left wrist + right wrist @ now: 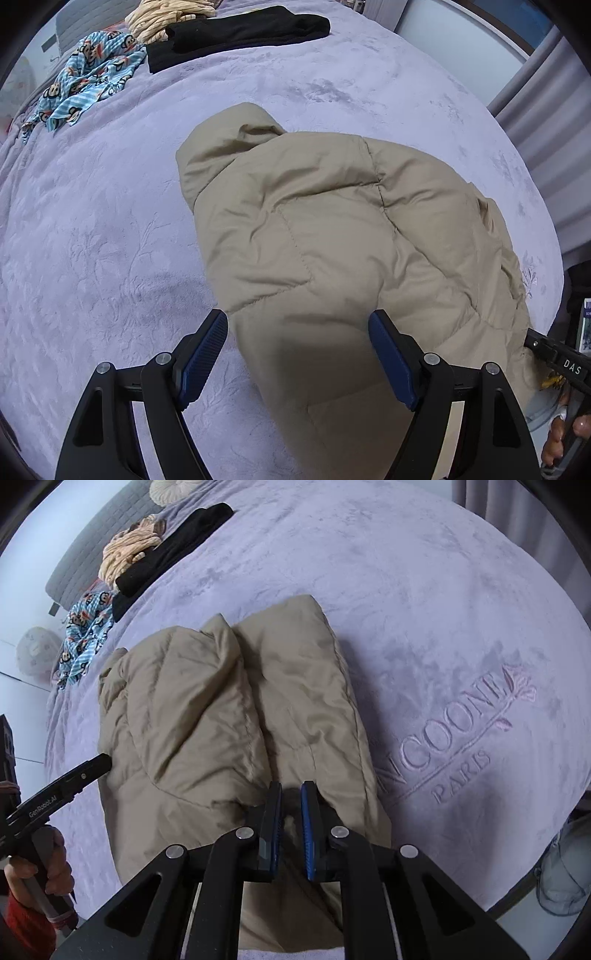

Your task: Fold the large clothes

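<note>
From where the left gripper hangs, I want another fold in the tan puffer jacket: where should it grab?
Probably the tan puffer jacket at its near hem edge, approached from above; the edge lies loose right between the open left gripper fingers.

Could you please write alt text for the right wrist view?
The right gripper, fingers nearly closed, hangs over a puffy beige jacket lying on a lilac bedspread. Black, cream and blue cartoon-print clothes lie at the far left.

Beige puffer jacket (332, 229) lay folded lengthwise on lilac bed blanket (92, 240), quilted, puffy, creased, hood end away from cam.
</note>
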`<state>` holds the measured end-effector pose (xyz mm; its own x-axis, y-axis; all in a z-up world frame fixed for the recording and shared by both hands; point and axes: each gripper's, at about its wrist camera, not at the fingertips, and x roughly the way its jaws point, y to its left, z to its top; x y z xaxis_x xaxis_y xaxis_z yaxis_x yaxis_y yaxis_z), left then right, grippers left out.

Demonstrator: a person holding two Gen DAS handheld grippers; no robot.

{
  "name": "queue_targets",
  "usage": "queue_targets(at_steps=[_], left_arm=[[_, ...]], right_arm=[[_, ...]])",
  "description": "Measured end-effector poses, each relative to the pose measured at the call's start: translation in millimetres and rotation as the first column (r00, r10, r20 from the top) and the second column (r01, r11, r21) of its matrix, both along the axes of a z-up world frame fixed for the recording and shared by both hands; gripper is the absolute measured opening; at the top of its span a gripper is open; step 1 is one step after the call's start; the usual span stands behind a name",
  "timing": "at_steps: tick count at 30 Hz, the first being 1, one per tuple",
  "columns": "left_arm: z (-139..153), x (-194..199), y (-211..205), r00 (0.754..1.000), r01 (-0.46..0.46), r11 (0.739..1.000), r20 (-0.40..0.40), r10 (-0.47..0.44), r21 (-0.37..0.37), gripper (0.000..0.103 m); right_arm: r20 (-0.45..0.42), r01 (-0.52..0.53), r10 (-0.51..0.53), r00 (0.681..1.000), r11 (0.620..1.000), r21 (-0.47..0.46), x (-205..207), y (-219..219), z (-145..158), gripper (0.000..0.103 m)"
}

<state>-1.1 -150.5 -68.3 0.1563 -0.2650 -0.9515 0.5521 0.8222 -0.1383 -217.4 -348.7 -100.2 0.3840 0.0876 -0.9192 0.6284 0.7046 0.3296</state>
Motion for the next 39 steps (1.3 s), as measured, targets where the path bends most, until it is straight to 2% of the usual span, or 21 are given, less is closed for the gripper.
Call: queue_targets(at_steps=[3,7,9,10,11,12,13,16,19,21,23,26,28,29,30,36,38,39], left_arm=[[3,-6,5,1.0,-0.003,1.0,0.004,0.003,0.014,0.08],[3,-12,7,0.999,-0.034,0.999,-0.004,0.034,0.041,0.08],[3,-16,10,0.997,-0.077,0.996,-0.012,0.078,0.052,0.08],[3,-18,11,0.995,-0.1,0.993,-0.017,0.101,0.061,0.08],[2,-20,12,0.993,-0.115,0.991,-0.02,0.117,0.066,0.082],[1,-22,12,0.991,-0.132,0.988,-0.023,0.134,0.077,0.099],[1,-24,13,0.989,-0.147,0.985,-0.019,0.149,0.086,0.103],[2,-29,13,0.984,-0.175,0.979,-0.009,0.177,0.106,0.103],[0,-32,13,0.979,-0.201,0.972,-0.018,0.205,0.118,0.103],[1,-34,13,0.976,-0.213,0.97,-0.016,0.217,0.12,0.103],[0,-35,13,0.974,-0.223,0.969,-0.025,0.227,0.108,0.103],[-3,-33,14,0.971,-0.229,0.97,-0.055,0.234,0.082,0.103],[-6,-31,16,0.97,-0.229,0.972,-0.072,0.233,0.059,0.103],[-8,-31,17,0.969,-0.231,0.972,-0.081,0.234,0.049,0.103],[-10,-29,19,0.967,-0.234,0.972,-0.096,0.236,0.035,0.103],[-24,-18,31,0.94,-0.27,0.962,-0.226,0.256,-0.035,0.103],[-25,-11,37,0.932,-0.286,0.955,-0.251,0.261,-0.071,0.103],[-26,-6,41,0.925,-0.303,0.948,-0.268,0.269,-0.096,0.103]], right_arm=[[0.004,0.012,-0.013,1.0,1.0,0.027,-7,-1,0,0.012],[0.016,-0.03,0.029,0.999,0.999,0.027,-4,-5,12,0.012],[0.009,-0.059,0.059,0.998,0.997,0.043,1,-7,15,0.02],[-0.002,-0.074,0.074,0.997,0.996,0.055,4,-10,14,0.031],[-0.01,-0.09,0.091,0.996,0.994,0.064,6,-12,14,0.035],[-0.009,-0.107,0.108,0.994,0.992,0.072,7,-15,14,0.036],[-0.007,-0.121,0.122,0.992,0.989,0.08,9,-19,14,0.039],[0.0,-0.148,0.149,0.989,0.984,0.102,13,-30,13,0.05],[0.006,-0.173,0.174,0.985,0.978,0.114,18,-41,12,0.052],[0.011,-0.192,0.192,0.981,0.976,0.106,21,-47,14,0.059],[0.01,-0.201,0.201,0.98,0.976,0.087,23,-53,14,0.068],[0.01,-0.199,0.199,0.98,0.976,0.084,24,-66,8,0.069],[-0.002,-0.191,0.193,0.981,0.974,0.121,24,-75,-3,0.07],[-0.002,-0.181,0.183,0.983,0.972,0.151,23,-79,-9,0.087],[0.005,-0.173,0.175,0.985,0.969,0.177,22,-83,-14,0.094],[0.057,-0.163,0.154,0.986,0.949,0.271,23,-98,-31,0.095],[0.085,-0.176,0.157,0.984,0.934,0.31,27,-101,-35,0.103],[0.097,-0.181,0.158,0.983,0.927,0.33,30,-102,-39,0.103]])
